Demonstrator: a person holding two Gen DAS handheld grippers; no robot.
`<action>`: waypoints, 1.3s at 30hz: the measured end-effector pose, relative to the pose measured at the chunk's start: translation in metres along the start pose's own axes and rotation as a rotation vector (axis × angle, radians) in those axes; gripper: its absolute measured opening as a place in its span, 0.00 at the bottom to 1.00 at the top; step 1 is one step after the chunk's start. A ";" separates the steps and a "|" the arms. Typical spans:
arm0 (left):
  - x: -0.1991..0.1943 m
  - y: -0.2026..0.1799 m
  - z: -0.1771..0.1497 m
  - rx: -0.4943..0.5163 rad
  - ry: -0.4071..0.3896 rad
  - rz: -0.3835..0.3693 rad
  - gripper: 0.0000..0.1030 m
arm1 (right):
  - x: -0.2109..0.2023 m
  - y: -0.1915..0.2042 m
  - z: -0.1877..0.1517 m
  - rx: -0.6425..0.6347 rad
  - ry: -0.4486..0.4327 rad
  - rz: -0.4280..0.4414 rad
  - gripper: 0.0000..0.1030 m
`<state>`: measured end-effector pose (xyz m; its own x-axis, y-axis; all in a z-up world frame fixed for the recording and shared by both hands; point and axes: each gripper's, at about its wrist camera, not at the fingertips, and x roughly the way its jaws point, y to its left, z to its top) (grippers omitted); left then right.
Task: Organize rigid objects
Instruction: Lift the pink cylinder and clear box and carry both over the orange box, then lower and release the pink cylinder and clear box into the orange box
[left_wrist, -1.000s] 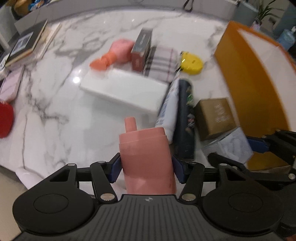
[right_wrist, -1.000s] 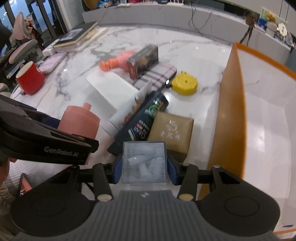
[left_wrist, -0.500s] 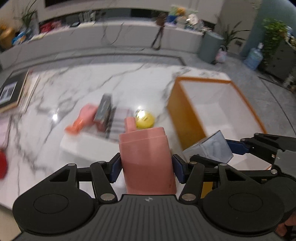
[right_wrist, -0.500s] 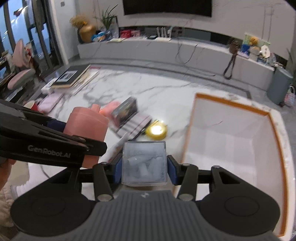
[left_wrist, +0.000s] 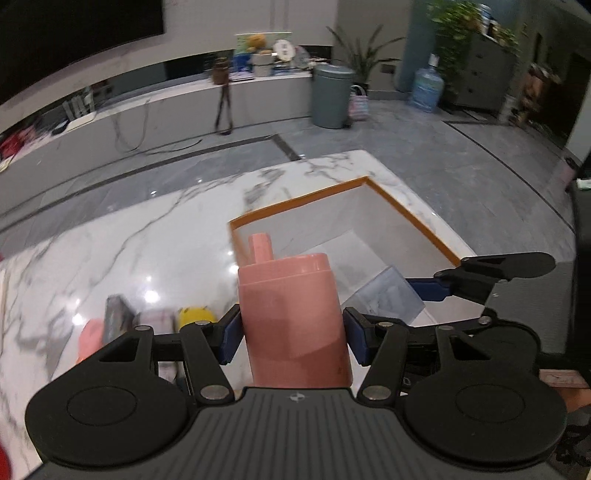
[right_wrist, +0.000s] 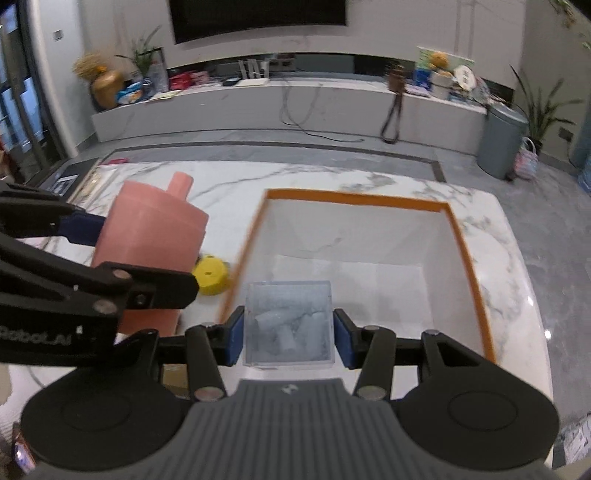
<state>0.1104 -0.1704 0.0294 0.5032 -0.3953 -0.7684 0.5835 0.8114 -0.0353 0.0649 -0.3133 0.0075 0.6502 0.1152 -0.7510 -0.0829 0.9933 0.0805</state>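
Observation:
My left gripper (left_wrist: 291, 338) is shut on a pink bottle (left_wrist: 291, 317) with a small spout, held upright above the table near the left wall of the orange-rimmed white box (left_wrist: 406, 218). The pink bottle also shows in the right wrist view (right_wrist: 147, 243). My right gripper (right_wrist: 289, 339) is shut on a clear plastic box (right_wrist: 288, 325) with pale pieces inside, held over the near end of the orange-rimmed box (right_wrist: 354, 199). The clear box also shows in the left wrist view (left_wrist: 384, 299), just to the right of the bottle.
A yellow tape measure (right_wrist: 212, 277) lies on the marble table (right_wrist: 509, 258) left of the orange box. A dark carton (left_wrist: 116, 319), a plaid cloth and a pink-orange item (left_wrist: 88, 341) lie at the left. A chair back (left_wrist: 581, 258) stands at the right.
Both grippers have risen and swung right with their loads, from over the pile of items to the orange-rimmed box. The clear box now hangs over the box's inside.

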 end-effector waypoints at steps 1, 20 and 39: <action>0.004 -0.004 0.002 0.014 -0.001 -0.003 0.64 | 0.005 -0.006 0.000 0.011 0.006 -0.007 0.47; 0.081 -0.034 0.006 0.278 0.091 0.054 0.60 | 0.088 -0.036 -0.014 0.126 0.200 0.075 0.47; 0.115 -0.038 0.009 0.257 0.137 0.104 0.60 | 0.097 -0.047 -0.013 0.176 0.233 0.060 0.48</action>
<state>0.1517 -0.2506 -0.0519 0.4885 -0.2400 -0.8389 0.6841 0.7022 0.1974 0.1221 -0.3495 -0.0771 0.4552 0.1883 -0.8702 0.0296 0.9736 0.2262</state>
